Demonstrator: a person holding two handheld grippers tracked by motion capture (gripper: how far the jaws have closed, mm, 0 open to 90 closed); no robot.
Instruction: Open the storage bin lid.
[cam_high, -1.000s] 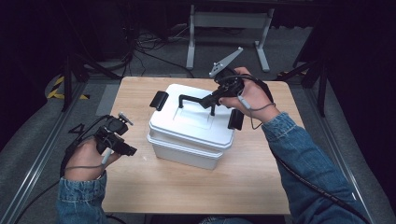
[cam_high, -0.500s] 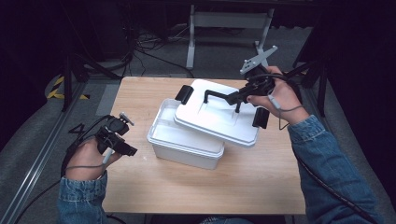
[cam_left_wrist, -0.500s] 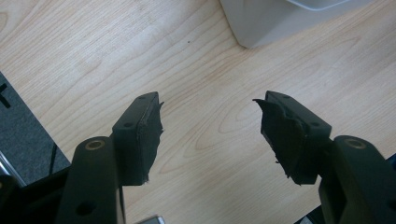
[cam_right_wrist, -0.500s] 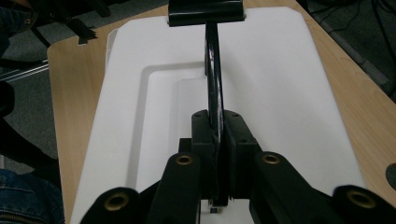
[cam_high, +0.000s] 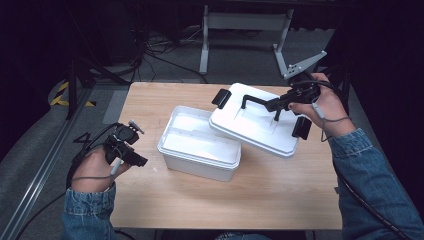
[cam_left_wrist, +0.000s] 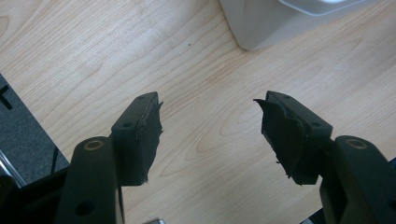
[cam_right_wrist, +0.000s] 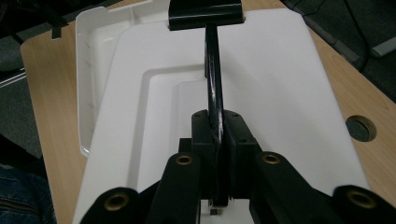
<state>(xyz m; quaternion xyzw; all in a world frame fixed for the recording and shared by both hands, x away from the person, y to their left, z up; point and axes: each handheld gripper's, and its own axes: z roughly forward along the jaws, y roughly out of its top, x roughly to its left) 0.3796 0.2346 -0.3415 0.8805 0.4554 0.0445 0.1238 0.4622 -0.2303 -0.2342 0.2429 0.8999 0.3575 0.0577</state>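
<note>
A white plastic box (cam_high: 197, 147) stands open in the middle of the wooden table (cam_high: 260, 200). Its white lid (cam_high: 255, 127) hangs tilted above the box's right side, with black latches at both ends. My right gripper (cam_high: 280, 104) is shut on the lid's black handle (cam_right_wrist: 213, 88), which runs between the jaws in the right gripper view. The box's open rim (cam_right_wrist: 86, 70) shows beyond the lid (cam_right_wrist: 280, 88) there. My left gripper (cam_high: 136, 160) rests low at the table's left, open, with bare table between its pads (cam_left_wrist: 147, 133). A corner of the box (cam_left_wrist: 275, 23) lies ahead of it.
A round hole (cam_right_wrist: 359, 128) is cut in the tabletop near the right edge. Behind the table stands a grey metal frame (cam_high: 245, 22) among cables on the floor. A rail (cam_high: 45, 165) runs along the floor at the left.
My right gripper has lifted the lid off the box and carried it up and to the right, leaving the box open. The left gripper has stayed in place.
</note>
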